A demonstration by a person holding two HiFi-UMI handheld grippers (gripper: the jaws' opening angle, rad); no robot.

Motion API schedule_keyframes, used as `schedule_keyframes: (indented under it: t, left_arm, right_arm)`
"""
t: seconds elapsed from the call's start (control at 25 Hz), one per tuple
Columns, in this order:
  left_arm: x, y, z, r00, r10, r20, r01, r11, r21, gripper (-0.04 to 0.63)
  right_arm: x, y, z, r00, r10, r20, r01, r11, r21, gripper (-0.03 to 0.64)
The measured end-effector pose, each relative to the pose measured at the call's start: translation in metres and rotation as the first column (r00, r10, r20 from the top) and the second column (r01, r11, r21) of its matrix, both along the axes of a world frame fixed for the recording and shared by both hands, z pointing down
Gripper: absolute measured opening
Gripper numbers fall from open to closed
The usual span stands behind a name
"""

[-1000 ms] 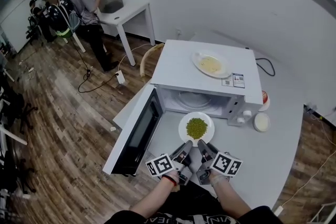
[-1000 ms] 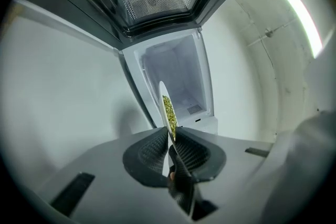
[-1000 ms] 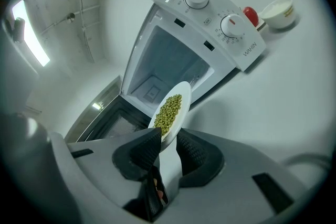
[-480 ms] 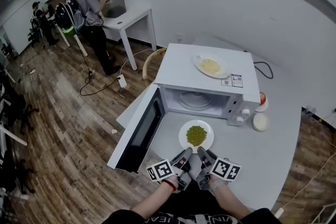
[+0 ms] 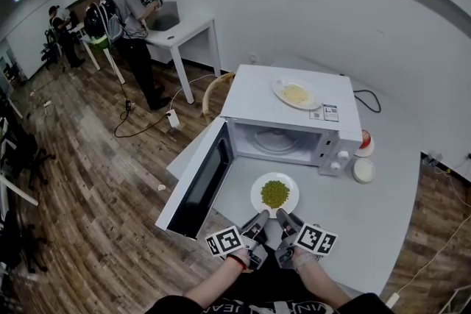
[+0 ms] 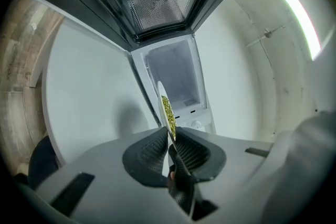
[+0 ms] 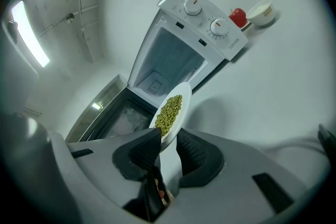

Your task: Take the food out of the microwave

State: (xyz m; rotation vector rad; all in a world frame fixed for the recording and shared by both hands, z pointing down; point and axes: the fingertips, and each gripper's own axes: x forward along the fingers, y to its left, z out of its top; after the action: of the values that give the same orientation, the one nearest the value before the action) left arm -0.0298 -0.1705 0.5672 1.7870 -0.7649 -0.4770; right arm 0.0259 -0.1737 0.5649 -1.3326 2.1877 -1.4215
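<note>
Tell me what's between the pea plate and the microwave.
Nothing stands there: in the head view, only a bare strip of table separates the plate from the open microwave.

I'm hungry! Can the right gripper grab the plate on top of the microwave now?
Probably not yet: the right gripper is shut on the plate of peas. Nothing covers the top plate.

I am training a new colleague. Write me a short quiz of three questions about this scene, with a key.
1. True or false: the plate of peas is inside the microwave.
2. What grips this plate? A: only the left tongs. B: only the right tongs. C: both.
3. Fill the gap: the microwave door stands ____.

Key: 1 false, it is out in front of the microwave; 2 C; 3 open.
</note>
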Motion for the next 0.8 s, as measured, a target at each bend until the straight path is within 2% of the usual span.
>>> schedule_keyframes:
  t: [0.8]
  left_arm:
    - [-0.020, 0.016, 0.001, 1.000, -0.021, 0.010, 0.021, 1.000, 0.003, 0.048]
  right_arm:
    - [-0.020, 0.014, 0.001, 0.999, -0.041, 0.000, 0.041, 0.999, -0.021, 0.101]
